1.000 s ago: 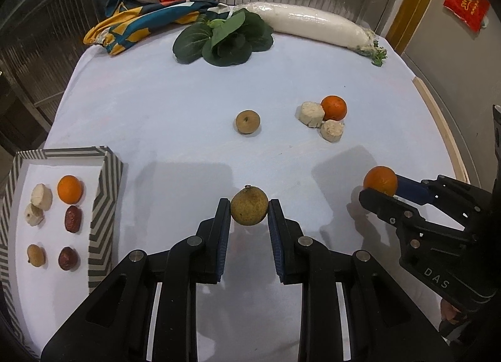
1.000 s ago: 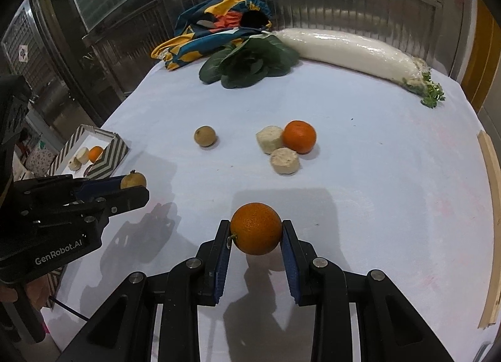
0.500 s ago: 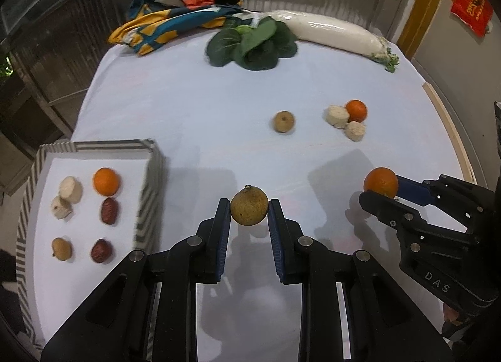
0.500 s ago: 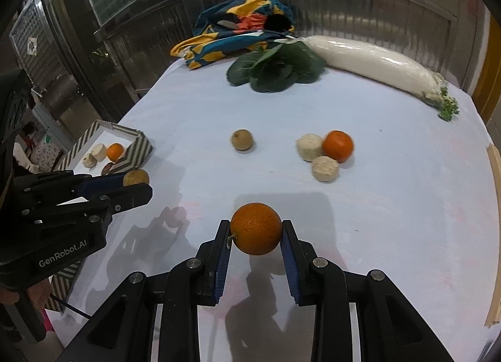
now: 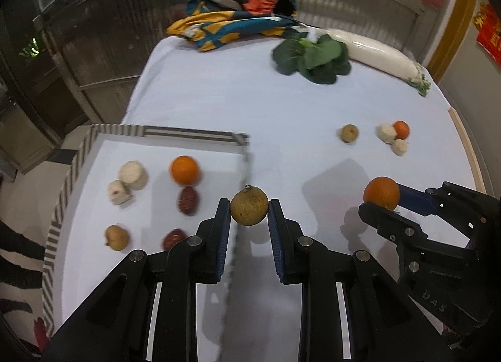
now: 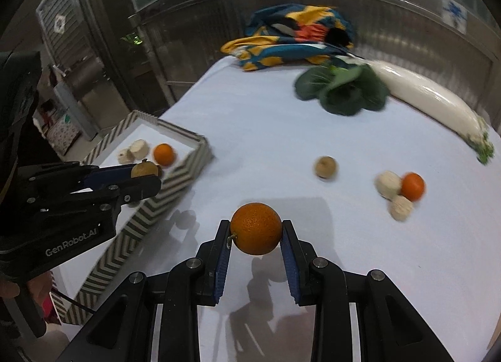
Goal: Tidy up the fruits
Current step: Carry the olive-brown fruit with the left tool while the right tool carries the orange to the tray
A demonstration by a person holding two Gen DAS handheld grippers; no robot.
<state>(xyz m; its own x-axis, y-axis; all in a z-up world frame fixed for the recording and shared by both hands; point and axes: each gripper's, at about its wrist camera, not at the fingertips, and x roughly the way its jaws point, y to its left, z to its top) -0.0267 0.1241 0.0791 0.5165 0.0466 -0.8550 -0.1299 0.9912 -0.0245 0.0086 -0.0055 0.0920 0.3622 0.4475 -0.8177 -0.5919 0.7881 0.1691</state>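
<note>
Dim room, overhead light; soft shadows on the white bench (image 5: 219, 102), motion-smeared fruit (tray (image 5: 194, 135) edge too), heavy fisheye bending, black corners.

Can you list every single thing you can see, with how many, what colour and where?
Tray: one, striped rim, table's left.
Oranges: four; one in tray, one loose on table, one in right tongs.
Brown round fruits: three; tray, table, left tongs.
Red dates: two, tray.
Pale chunks: four; two in tray, two on table.
Leafy greens: one, far side.
White radish: one, far side.
Colourful cloth: one, far edge.
Tablecloth: white.
Tongs: two, black, both shut on fruit.
</note>
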